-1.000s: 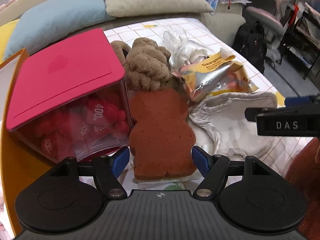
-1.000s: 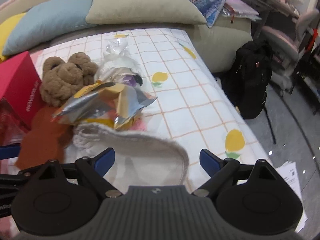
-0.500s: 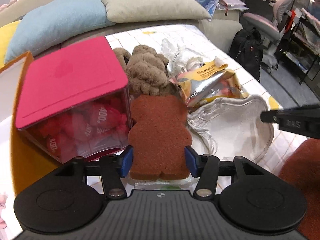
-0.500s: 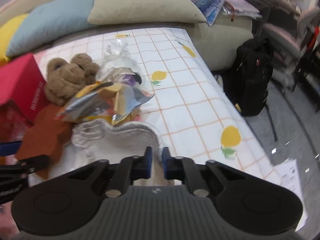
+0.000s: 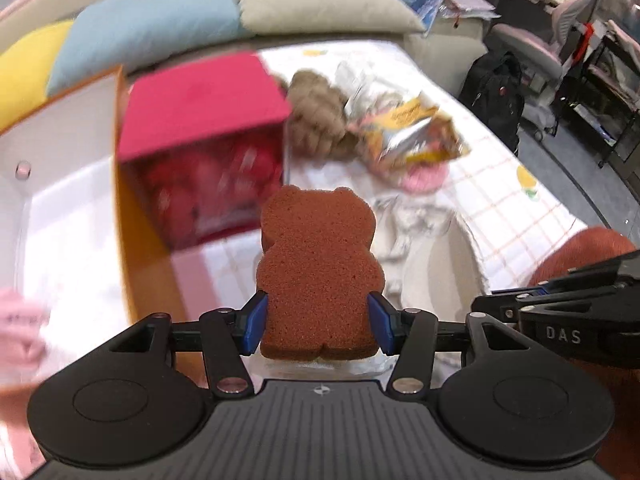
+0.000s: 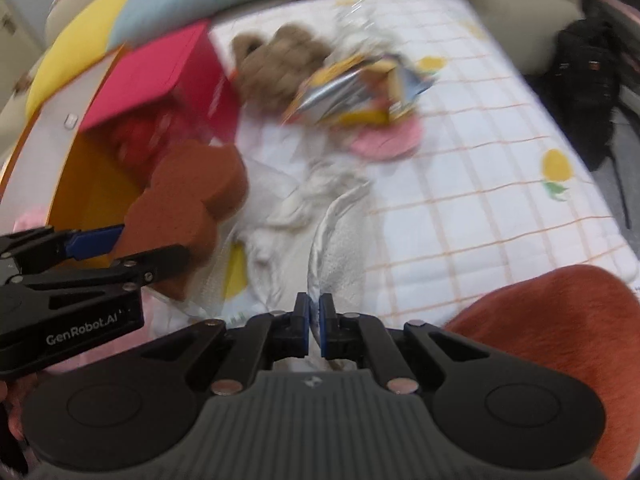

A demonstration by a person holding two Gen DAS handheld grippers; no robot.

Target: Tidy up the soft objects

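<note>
So the bed (image 5: 500,208) carries everything here, white checked cover with little yellow fruit prints, and cushions (image 5: 152,28) lined up along its far edge. Toward the left edge sits an orange-walled box (image 5: 132,248) with a white inside, and right against its wall is a red-lidded container (image 5: 204,108) full of red stuff, too blurred to say what.

Past the container's far right corner is the brown teddy bear (image 6: 280,64), touching a pile of crinkly foil snack bags (image 6: 360,88). A pink round thing (image 6: 384,140) peeks out from under the bags on the near side, can't tell what it is.

Nearer the front edge there's the white cloth (image 6: 332,224), bunched up and pulled into a ridge. The right gripper (image 6: 315,320) is clenched on a fold of it, blue pads squeezed together with just the fabric between them.

The bear-shaped brown sponge (image 5: 318,276) is up off the cover, in front of the red container. The left gripper (image 5: 318,326) has it pinched at the bottom, one blue pad on each side, pressing in. Its jaws have just been closing, with the sponge between them.

An orange-red fuzzy surface (image 6: 560,320) fills the near right corner of both views, past the bed's edge.
</note>
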